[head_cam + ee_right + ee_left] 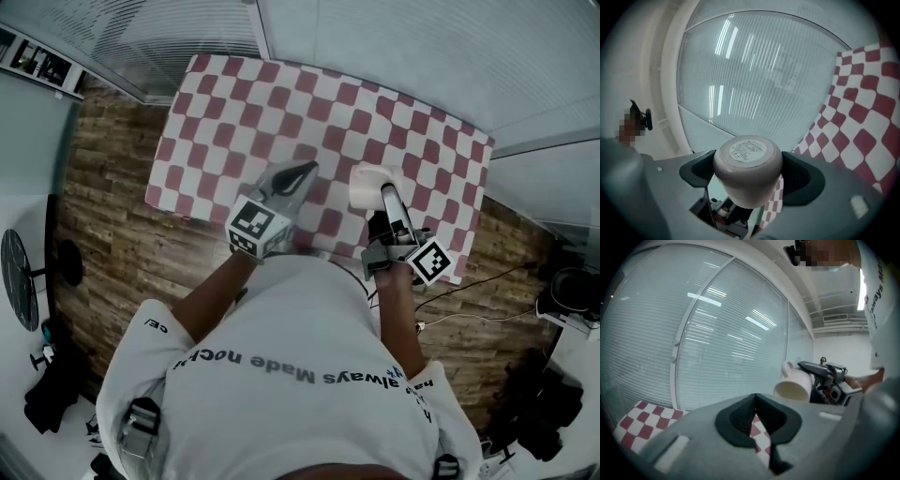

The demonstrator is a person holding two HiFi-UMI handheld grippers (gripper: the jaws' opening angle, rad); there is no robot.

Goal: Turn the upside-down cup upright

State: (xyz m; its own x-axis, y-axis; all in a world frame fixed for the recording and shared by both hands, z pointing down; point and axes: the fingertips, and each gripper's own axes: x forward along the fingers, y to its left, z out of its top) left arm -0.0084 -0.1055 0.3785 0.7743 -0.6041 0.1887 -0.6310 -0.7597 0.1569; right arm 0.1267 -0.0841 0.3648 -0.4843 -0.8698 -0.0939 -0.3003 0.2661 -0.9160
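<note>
Right gripper [750, 174]: jaws spread wide, pinching the cup [748, 151] across its body, one pad on each side. The labelled base tips back toward our gripper camera. In the left gripper view the mouth points down and toward the left side, with the handle [787, 367] on top. So the cup's axis is tilted, not yet upright, and it looks held clear of the checked cloth [281, 103]. Left gripper [757, 422]: jaws pressed together, empty, apart from the cup. We reckon the right wrist needs more roll until the mouth faces up.
</note>
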